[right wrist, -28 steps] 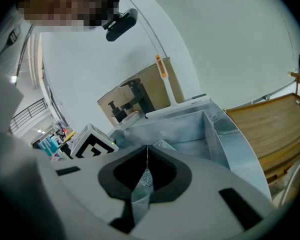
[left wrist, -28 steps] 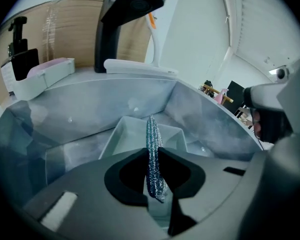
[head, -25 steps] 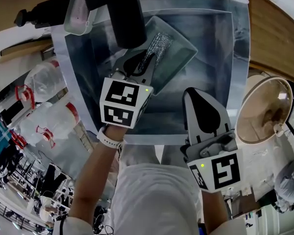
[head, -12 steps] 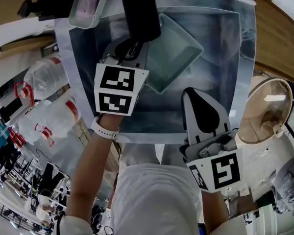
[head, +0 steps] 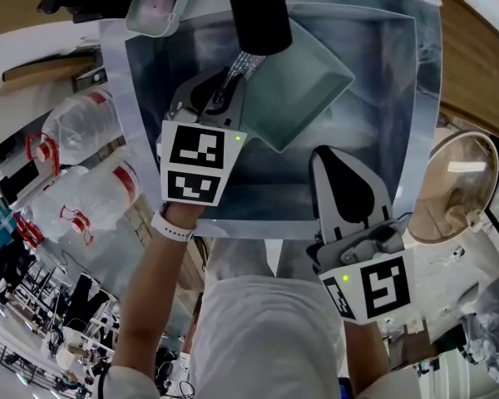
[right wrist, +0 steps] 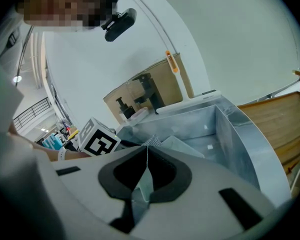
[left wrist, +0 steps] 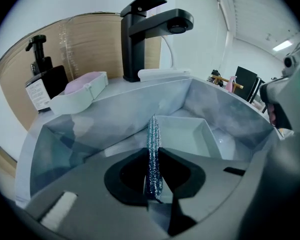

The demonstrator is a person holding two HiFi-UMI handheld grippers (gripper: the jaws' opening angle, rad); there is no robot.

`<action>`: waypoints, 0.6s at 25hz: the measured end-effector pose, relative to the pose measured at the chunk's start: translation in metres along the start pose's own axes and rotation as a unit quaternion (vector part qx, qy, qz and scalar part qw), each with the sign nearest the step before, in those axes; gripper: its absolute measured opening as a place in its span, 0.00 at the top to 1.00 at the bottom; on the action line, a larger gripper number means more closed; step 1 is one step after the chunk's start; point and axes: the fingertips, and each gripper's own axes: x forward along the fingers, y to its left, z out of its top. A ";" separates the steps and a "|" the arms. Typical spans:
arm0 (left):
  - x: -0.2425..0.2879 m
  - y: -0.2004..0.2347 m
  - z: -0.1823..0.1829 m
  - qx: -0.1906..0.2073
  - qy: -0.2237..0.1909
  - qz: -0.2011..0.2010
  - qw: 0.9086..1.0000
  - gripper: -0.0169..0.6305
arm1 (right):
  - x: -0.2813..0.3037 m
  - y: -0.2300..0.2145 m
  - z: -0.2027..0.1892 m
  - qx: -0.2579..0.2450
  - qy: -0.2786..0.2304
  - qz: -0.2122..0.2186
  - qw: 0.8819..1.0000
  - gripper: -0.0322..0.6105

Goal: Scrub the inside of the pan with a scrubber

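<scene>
So the left gripper [head: 223, 100] is pinching the scrubber [head: 239, 66] flat between its jaws. It's clamping the lower end, so most of the sparkly mesh is sticking out past the tips. Makes sense to me, since the free end is the part that's going to be doing the rubbing. In the left gripper view it's showing edge-on, a thin glittery strip running up the middle.

The pan [head: 312, 73] is lying in the sink [head: 399, 140], partly under the black faucet [head: 262, 7]. Its open side is facing up and it's looking a bit tilted (can't tell what it's leaning on, if anything). The scrubber is hanging right by the pan's left rim, not down inside it, and I can't tell whether the two are touching.

The right gripper [head: 329, 156] is sitting near the front edge of the sink, jaws pressed together with nothing in them. I'm guessing it's waiting out of the way, though it's near enough to be pinning the pan's closest corner. A light pan on smooth steel is probably going to skate, so I'd be bracing it before bearing down.

I'm judging the scrubbing isn't happening yet, because the mesh needs to be going over the rim and onto the pan's bottom first.
</scene>
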 end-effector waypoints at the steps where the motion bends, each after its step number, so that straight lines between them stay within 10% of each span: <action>1: -0.004 0.001 -0.004 -0.004 0.000 0.000 1.000 0.87 | 0.000 0.002 -0.001 -0.001 0.000 0.002 1.000 0.94; 15: 0.018 -0.001 0.021 -0.016 -0.020 -0.009 1.000 0.87 | -0.008 0.005 -0.003 -0.002 0.002 -0.007 1.000 0.94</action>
